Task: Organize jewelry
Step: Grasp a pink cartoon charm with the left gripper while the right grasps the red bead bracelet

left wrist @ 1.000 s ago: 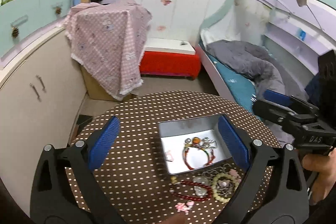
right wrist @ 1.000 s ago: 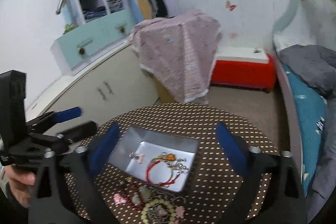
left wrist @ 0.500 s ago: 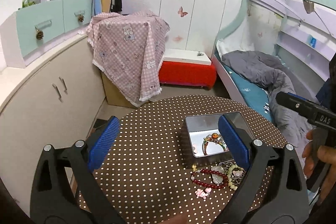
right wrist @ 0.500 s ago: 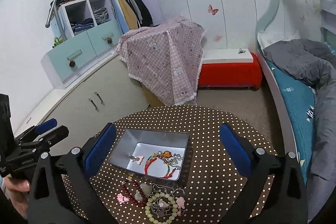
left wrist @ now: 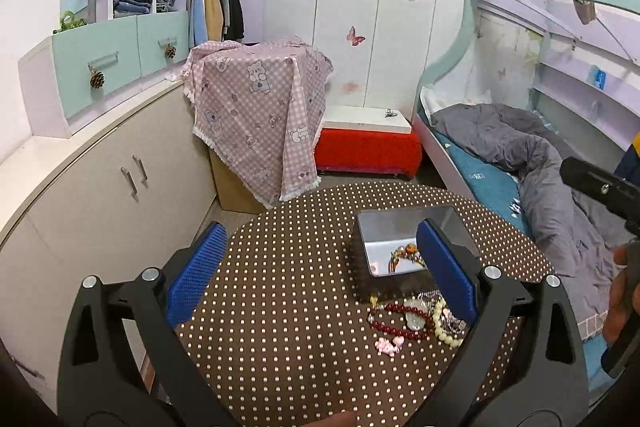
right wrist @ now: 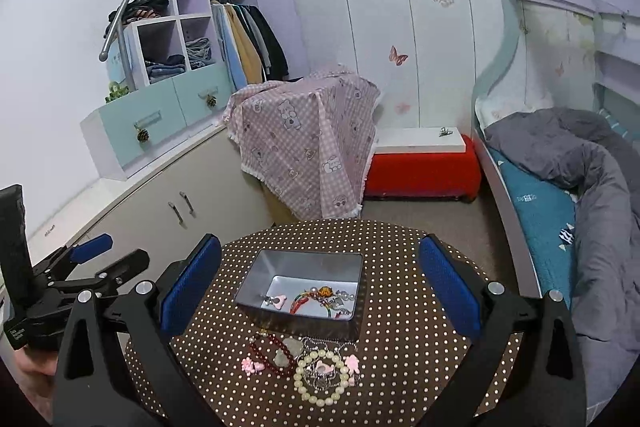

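A silver tin box (right wrist: pixel 256 275) stands on the round brown polka-dot table (right wrist: pixel 400 307) and holds a red cord bracelet (right wrist: pixel 304 301) and a pink charm (right wrist: pixel 278 301). The box also shows in the left wrist view (left wrist: pixel 384 227). In front of it lies a heap of jewelry: a dark red bead bracelet (right wrist: pixel 266 355), a pearl bracelet (right wrist: pixel 320 379) and pink charms (right wrist: pixel 252 365). My right gripper (right wrist: pixel 320 291) is open and empty, raised above the table. My left gripper (left wrist: pixel 320 271) is open and empty, raised left of the box.
A cabinet (left wrist: pixel 100 187) runs along the left. A box draped in pink checked cloth (left wrist: pixel 256 115) and a red bench (left wrist: pixel 368 147) stand beyond the table. A bed with a grey duvet (left wrist: pixel 540 167) is at the right.
Both grippers have pulled up and back from the table. The box and jewelry look smaller and lower in both views. Both stay open.
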`<state>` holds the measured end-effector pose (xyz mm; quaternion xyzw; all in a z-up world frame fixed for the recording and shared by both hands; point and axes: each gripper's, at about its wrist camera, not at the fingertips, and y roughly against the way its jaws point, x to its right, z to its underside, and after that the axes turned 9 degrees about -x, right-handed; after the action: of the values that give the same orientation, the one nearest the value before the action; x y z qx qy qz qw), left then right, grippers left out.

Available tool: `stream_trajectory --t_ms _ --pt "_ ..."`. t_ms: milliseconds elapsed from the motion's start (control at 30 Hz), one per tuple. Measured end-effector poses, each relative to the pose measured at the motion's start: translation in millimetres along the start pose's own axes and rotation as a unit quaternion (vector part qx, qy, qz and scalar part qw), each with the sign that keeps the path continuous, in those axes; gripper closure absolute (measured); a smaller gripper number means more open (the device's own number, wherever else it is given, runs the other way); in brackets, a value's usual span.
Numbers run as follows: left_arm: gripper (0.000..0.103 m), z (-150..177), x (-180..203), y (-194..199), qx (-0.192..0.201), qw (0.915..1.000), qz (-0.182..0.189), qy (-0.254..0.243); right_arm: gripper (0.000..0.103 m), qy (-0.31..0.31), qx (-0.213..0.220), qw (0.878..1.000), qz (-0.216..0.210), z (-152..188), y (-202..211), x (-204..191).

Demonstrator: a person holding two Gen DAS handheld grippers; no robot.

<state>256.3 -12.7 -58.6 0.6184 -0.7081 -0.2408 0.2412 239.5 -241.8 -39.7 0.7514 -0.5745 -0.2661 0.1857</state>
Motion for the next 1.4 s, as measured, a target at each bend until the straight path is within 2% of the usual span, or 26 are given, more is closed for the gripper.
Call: stream_trajectory --t_ms 267,533,800,1133,1167,1267,1300,1367,1400 --pt "0.009 20.3 4.5 0.3 -0.008 0.9999 -0.004 -0.013 0.008 -0.004 -0.008 1.000 0.004 18.1 2.9 5.4" --pt "0.009 45.1 8.5 -13.3 -0.036 0.9992 -0.001 -0.019 0.008 -0.004 -0.038 0.999 -0.005 42.6 -7.9 11.0" --pt "0.009 75.2 22.3 -50.5 -0.086 0.9952 0.007 -0.045 0.008 -0.015 -0.078 0.997 -0.003 67.0 -26.7 17.1" --pt "0.009 93.2 48.0 -101.1 -0.147 0.9842 0.035 -0.092 0.008 -0.016 -0.118 0.993 -0.004 77.0 -47.5 20.3" --pt "0.014 94.2 49.8 -105.1 -0.153 0.9830 0.040 -0.095 0.008 -0.016 -0.121 0.992 -0.004 77.6 -49.8 20.4" --pt "0.044 93.8 50.7 -115.8 -0.178 0.9776 0.060 -0.096 0.008 -0.016 -0.128 0.992 -0.010 78.9 -55.3 21.1" --pt "0.046 92.6 49.3 -115.1 -0.175 0.9779 0.065 -0.094 0.008 -0.015 -0.130 0.991 -0.010 79.2 -57.0 21.1" --pt "0.071 91.6 48.1 -114.3 -0.174 0.9770 0.081 -0.094 0.008 -0.012 -0.134 0.991 -0.014 79.6 -60.9 20.1" --pt "0.075 91.0 45.5 -114.9 -0.174 0.9767 0.086 -0.093 0.008 -0.011 -0.135 0.991 -0.016 80.0 -62.6 19.8"
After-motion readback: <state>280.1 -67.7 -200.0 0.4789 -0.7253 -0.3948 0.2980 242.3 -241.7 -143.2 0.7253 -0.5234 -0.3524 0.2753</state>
